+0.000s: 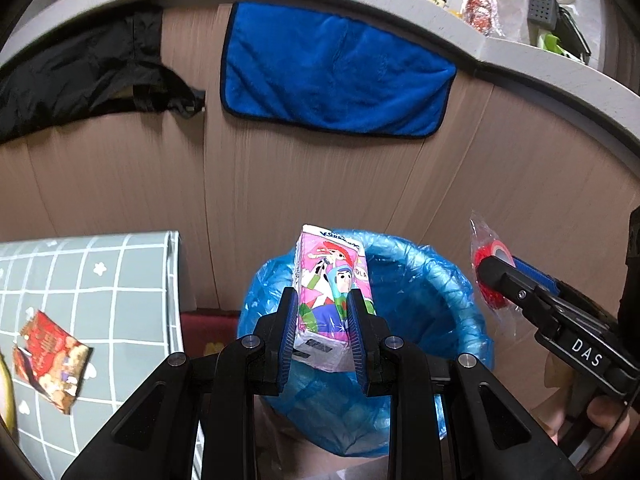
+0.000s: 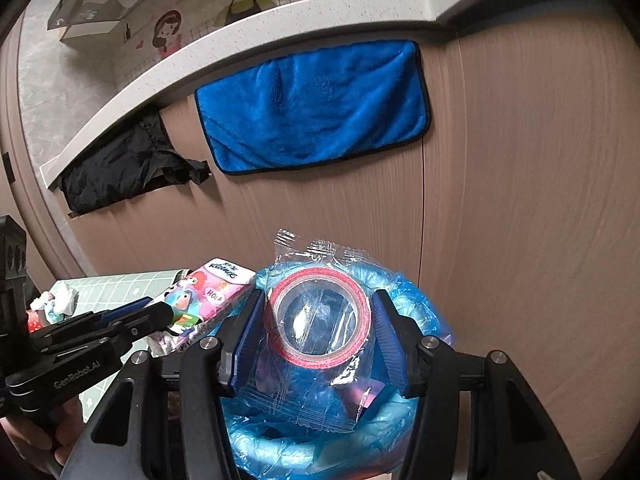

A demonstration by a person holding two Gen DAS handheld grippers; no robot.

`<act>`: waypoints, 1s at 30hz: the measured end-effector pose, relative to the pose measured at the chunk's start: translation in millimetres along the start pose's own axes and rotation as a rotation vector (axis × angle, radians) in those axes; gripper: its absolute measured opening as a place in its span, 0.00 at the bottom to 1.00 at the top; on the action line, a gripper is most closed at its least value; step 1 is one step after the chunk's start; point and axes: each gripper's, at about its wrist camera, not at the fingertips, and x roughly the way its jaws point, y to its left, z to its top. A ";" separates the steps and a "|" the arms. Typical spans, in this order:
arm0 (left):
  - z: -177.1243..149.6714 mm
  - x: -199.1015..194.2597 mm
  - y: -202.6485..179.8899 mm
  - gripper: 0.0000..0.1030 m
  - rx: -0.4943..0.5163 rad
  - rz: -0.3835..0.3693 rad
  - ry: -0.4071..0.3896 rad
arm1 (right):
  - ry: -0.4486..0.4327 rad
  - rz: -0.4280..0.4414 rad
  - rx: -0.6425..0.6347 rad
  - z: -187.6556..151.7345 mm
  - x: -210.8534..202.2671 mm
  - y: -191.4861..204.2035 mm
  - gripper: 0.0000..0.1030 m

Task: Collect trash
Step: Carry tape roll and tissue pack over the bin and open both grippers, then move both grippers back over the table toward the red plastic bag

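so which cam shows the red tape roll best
The right wrist view: the red tape roll sits centred between the right gripper pads, its ring and clear wrapper fully visible over the bin. In the left wrist view it appears small, edge-on at the right, partly hidden by a finger.

A pink tissue pack [image 1: 330, 300] printed with cartoon figures stood nearly upright, tilted a little, its lower half pinched between two blue pads, directly above the near rim of a bin lined with a crinkled blue plastic bag [image 1: 420, 292]. A roll of red tape sealed in a clear, crimp-edged wrapper [image 2: 318, 320] hung clamped on both sides over the same bin's open mouth, its ring facing the camera and the loose wrapper end drooping toward the liner. A crumpled red snack wrapper [image 1: 50, 362] lay flat on a grey checked surface left of the bin.
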 end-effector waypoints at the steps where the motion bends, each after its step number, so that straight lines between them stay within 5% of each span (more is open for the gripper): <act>1: 0.5 1.8 1.2 0.25 -0.006 -0.005 0.006 | 0.004 0.000 0.003 -0.2 2.1 -0.6 0.49; 7: 3.8 9.6 11.8 0.29 -0.060 -0.055 0.017 | 0.021 0.014 0.027 -1.6 11.9 -4.5 0.53; 12: 10.2 3.6 24.2 0.46 -0.120 -0.137 -0.009 | 0.054 0.000 0.049 -0.9 20.9 -10.2 0.63; 22: 8.6 -62.7 52.5 0.46 -0.105 0.033 -0.074 | -0.014 -0.049 -0.032 2.5 -15.4 12.7 0.64; 30: -26.2 -143.4 105.5 0.46 -0.090 0.173 -0.095 | -0.033 0.054 -0.076 -3.6 -33.3 71.7 0.64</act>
